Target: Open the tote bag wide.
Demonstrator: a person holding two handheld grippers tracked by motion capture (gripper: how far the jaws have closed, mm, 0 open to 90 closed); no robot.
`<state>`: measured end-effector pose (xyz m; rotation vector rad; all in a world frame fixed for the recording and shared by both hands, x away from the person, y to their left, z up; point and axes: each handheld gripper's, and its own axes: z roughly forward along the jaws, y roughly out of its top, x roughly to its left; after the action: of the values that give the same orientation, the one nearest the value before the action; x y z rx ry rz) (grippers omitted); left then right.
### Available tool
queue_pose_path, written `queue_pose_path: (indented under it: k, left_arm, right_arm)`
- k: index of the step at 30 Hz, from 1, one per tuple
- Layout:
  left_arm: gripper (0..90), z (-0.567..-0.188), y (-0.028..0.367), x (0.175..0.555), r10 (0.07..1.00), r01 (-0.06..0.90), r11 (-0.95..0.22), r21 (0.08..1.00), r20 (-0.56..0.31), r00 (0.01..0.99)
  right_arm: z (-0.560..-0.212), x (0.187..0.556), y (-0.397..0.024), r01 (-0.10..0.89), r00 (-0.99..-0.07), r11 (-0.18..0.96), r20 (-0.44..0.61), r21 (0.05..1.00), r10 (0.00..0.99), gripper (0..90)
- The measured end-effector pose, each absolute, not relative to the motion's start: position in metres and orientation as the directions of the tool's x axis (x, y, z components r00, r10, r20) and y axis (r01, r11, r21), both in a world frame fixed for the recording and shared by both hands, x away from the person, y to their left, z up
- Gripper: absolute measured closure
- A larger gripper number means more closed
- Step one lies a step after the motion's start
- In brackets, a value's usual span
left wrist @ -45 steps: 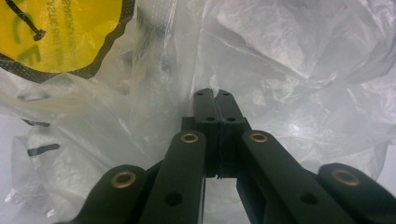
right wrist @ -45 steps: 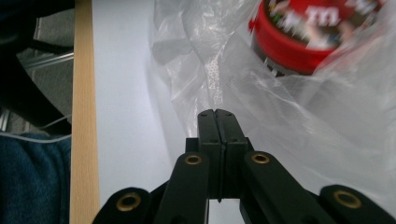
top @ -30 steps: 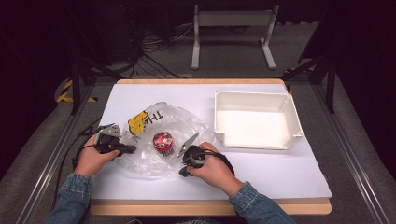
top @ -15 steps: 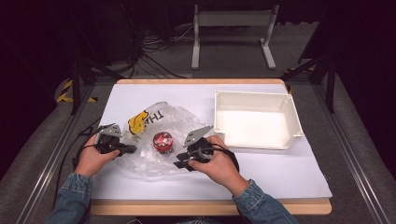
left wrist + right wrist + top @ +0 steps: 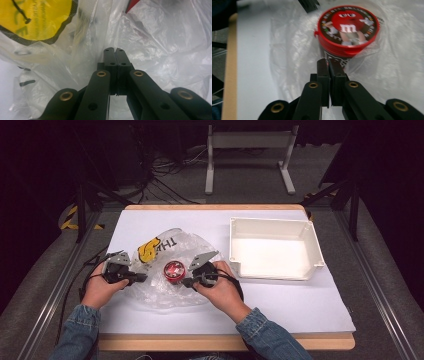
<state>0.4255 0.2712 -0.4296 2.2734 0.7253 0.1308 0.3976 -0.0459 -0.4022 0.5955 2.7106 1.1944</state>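
Plastic bag [image 5: 165,270]: your left gripper [image 5: 115,53] pinches its film, while your right gripper [image 5: 328,63], jaws just closing, nips film beside the red candy tub [image 5: 348,27].

A white rectangular plastic bin [image 5: 274,251] sits right of centre on the white-covered wooden table [image 5: 300,305]. Beyond the table, a white metal stand [image 5: 250,150] and dark cables [image 5: 167,175] rest on grey floor.

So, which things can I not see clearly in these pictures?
- Red candy tub, right gripper view: lid print blurred, lower body hidden behind the right gripper.
- Plastic bag, left gripper view: the yellow print is cut off by the edge.
- White bin, high view: near wall hides part of its floor.
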Motion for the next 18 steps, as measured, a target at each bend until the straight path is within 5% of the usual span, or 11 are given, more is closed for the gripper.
queue_pose_path:
  k: [5, 6, 18]
  left_arm:
    - [89.7, -0.426, 0.268, 0.427, 0.561, 0.456, -0.536, 0.71, -0.104, 0.821]
    - [89.6, -0.427, 0.267, 0.429, 0.568, 0.461, -0.53, 0.712, -0.106, 0.816]
    - [87.1, -0.438, 0.259, 0.443, 0.605, 0.497, -0.492, 0.715, -0.13, 0.785]
  right_arm:
    - [-0.407, 0.406, -0.051, 0.329, -0.904, 0.621, 0.046, 0.711, 0.426, 75.9]
    - [-0.41, 0.409, -0.051, 0.344, -0.904, 0.619, 0.069, 0.706, 0.423, 61.5]
    - [-0.43, 0.424, -0.044, 0.32, -0.925, 0.684, 0.06, 0.656, 0.376, 25.4]
